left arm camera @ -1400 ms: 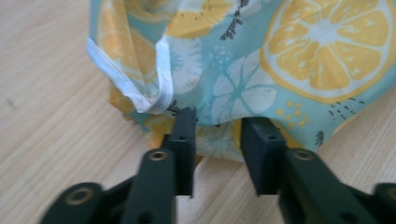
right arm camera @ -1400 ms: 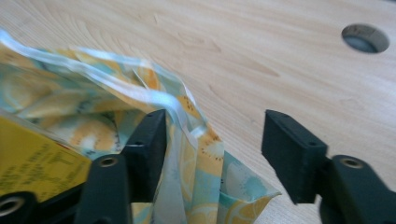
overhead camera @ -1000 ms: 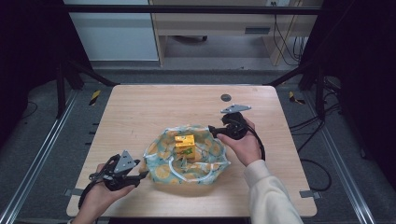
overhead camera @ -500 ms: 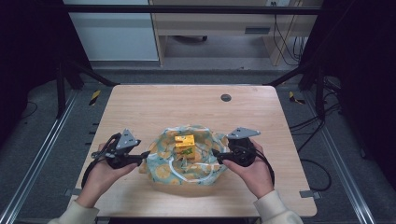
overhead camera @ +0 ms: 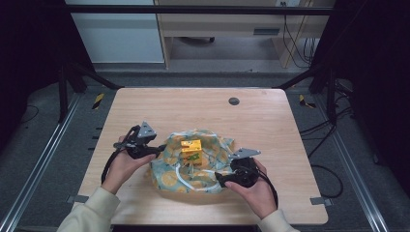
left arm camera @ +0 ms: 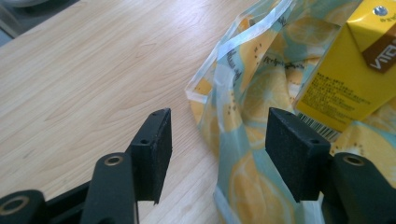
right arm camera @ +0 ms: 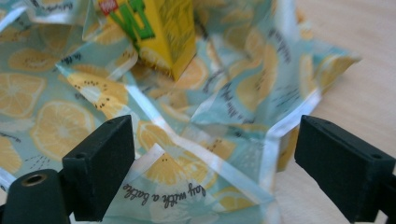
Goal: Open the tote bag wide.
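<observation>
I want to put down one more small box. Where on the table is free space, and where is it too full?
Free: the wide bare wood of the table beyond the lemon-print bag, except for a small dark disc near the far edge. The strip along the right edge is also bare. Crowded: the near middle, where the bag, the yellow carton, the left tool and right tool meet.

A light wooden table (overhead camera: 270,130) carries a crumpled lemon-print bag (overhead camera: 212,164) near its front edge.

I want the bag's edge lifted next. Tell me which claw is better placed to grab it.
Probably the left claw: its open jaws already straddle the lemon-print bag's raised white-trimmed edge. The right claw is open too, but the folds before it look flatter.
</observation>
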A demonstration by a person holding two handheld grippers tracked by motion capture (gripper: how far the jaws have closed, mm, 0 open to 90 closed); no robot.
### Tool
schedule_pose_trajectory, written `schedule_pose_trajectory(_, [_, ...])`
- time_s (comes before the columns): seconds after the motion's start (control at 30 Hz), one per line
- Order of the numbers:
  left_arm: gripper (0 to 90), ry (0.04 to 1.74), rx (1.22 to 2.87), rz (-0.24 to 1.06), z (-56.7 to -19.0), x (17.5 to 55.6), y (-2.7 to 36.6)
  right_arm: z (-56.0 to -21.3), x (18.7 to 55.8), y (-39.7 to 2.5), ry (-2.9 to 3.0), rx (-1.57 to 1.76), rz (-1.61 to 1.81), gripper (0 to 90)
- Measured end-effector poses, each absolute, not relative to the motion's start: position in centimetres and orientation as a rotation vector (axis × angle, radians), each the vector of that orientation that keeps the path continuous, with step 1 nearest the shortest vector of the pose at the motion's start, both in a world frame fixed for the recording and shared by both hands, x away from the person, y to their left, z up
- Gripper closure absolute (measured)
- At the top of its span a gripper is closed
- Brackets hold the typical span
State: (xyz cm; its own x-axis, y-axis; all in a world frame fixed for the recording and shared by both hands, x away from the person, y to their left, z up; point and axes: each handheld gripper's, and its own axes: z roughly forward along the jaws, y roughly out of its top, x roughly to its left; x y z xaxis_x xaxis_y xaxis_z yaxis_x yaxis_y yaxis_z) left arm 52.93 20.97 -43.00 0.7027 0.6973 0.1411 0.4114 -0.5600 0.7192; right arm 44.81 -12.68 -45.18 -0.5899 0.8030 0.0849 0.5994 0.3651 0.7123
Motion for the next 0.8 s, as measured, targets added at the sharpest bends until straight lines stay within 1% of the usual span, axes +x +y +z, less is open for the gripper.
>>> schedule_pose_trajectory(0.13, [42.7,0.837,2.269,0.528,-43.9,53.7,20.2,-46.3,44.8,-12.5,2.397,1.273,1.051,11.5])
schedule_pose_trajectory(0.17, [49.0,0.84,2.281,0.529,-44.1,53.8,20.1,-46.8,44.8,-12.5,2.42,1.28,1.033,14.6])
schedule_pose_trajectory(0.2, [49.0,0.842,2.289,0.54,-44.2,53.9,20.0,-46.8,44.8,-12.5,2.42,1.28,1.033,14.6])
schedule_pose_trajectory(0.23, [59.0,0.842,2.304,0.552,-44.4,54.0,19.9,-47.2,44.8,-12.5,2.446,1.249,1.016,27.0])
schedule_pose_trajectory(0.27, [64.1,0.842,2.297,0.548,-44.5,54.0,19.9,-47.3,44.7,-12.5,2.458,1.242,1.014,34.1])
schedule_pose_trajectory(0.3, [69.9,0.842,2.297,0.548,-44.5,54.0,19.9,-47.4,44.6,-12.4,2.471,1.237,1.007,44.0])
schedule_pose_trajectory(0.33, [73.8,0.835,2.279,0.542,-44.5,53.8,19.8,-47.5,44.6,-12.4,2.491,1.208,1.002,49.4])
schedule_pose_trajectory(0.37, [77.5,0.835,2.279,0.542,-44.5,53.8,19.8,-47.5,44.6,-12.4,2.491,1.208,1.002,49.4])
schedule_pose_trajectory(0.4, [80.4,0.827,2.263,0.547,-44.5,53.7,19.7,-47.7,44.6,-12.2,2.531,1.165,0.991,62.4])
schedule_pose_trajectory(0.43, [80.4,0.821,2.262,0.55,-44.4,53.5,19.6,-47.7,44.6,-12.2,2.531,1.165,0.991,62.4])
schedule_pose_trajectory(0.47, [82.2,0.816,2.257,0.561,-44.2,53.4,19.5,-47.8,44.6,-12.2,2.545,1.146,0.991,68.2])
schedule_pose_trajectory(0.5, [84.3,0.814,2.253,0.572,-44.1,53.3,19.5,-47.8,44.7,-12.3,2.559,1.115,0.973,79.9])
schedule_pose_trajectory(0.53, [84.3,0.813,2.25,0.574,-44.0,53.2,19.5,-47.8,44.7,-12.3,2.559,1.115,0.973,79.9])
schedule_pose_trajectory(0.57, [84.7,0.814,2.238,0.581,-43.7,53.1,19.6,-47.7,44.7,-12.3,2.553,1.103,0.977,84.9])
schedule_pose_trajectory(0.6, [85.2,0.812,2.23,0.589,-43.5,53.0,19.7,-47.4,44.7,-12.5,2.538,1.091,0.987,88.1])
schedule_pose_trajectory(0.67, [85.4,0.811,2.239,0.597,-43.3,52.9,19.9,-46.6,45.0,-13.4,2.481,1.076,0.976,89.8])
schedule_pose_trajectory(0.8, [85.5,0.824,2.284,0.608,-44.0,53.2,20.0,-46.7,45.5,-14.3,2.453,1.096,0.955,90.0])
